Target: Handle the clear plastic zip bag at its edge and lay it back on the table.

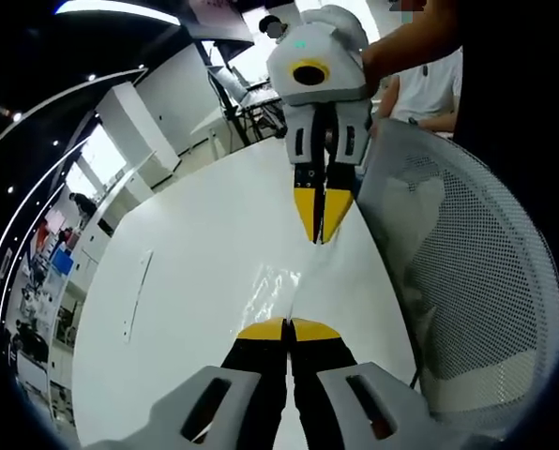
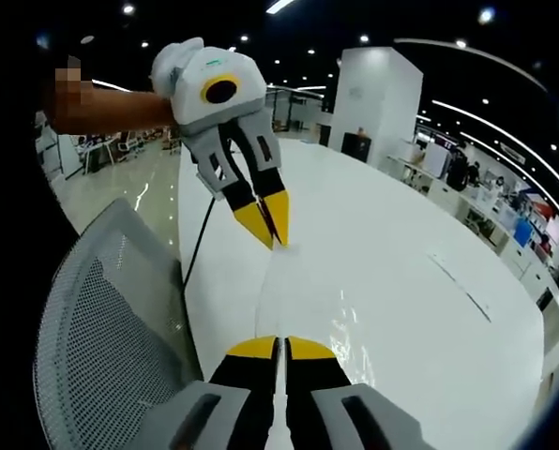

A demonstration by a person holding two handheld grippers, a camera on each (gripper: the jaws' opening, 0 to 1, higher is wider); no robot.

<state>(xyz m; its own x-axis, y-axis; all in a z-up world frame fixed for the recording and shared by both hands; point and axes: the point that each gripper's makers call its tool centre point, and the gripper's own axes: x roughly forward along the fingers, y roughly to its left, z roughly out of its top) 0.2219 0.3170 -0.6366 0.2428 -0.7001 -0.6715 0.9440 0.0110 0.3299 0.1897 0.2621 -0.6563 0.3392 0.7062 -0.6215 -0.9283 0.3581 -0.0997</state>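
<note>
The clear plastic zip bag (image 1: 275,284) hangs stretched between my two grippers just above the white table (image 1: 186,244); it shows mostly as glints and creases. In the left gripper view my left gripper (image 1: 287,326) is shut on the bag's near edge, and the right gripper (image 1: 319,234) comes down from the top, shut on the far edge. From the right gripper view the bag (image 2: 303,300) runs from my right gripper (image 2: 280,345), closed on one edge, up to the left gripper (image 2: 276,240), which pinches the opposite edge. A person's hand holds each gripper.
A grey mesh chair back (image 1: 467,281) (image 2: 101,328) stands against the table's side. A thin slot or strip (image 1: 137,292) (image 2: 462,281) lies on the tabletop. A dark cable (image 2: 197,244) hangs by the table edge. A person in a white shirt (image 1: 430,84) sits beyond.
</note>
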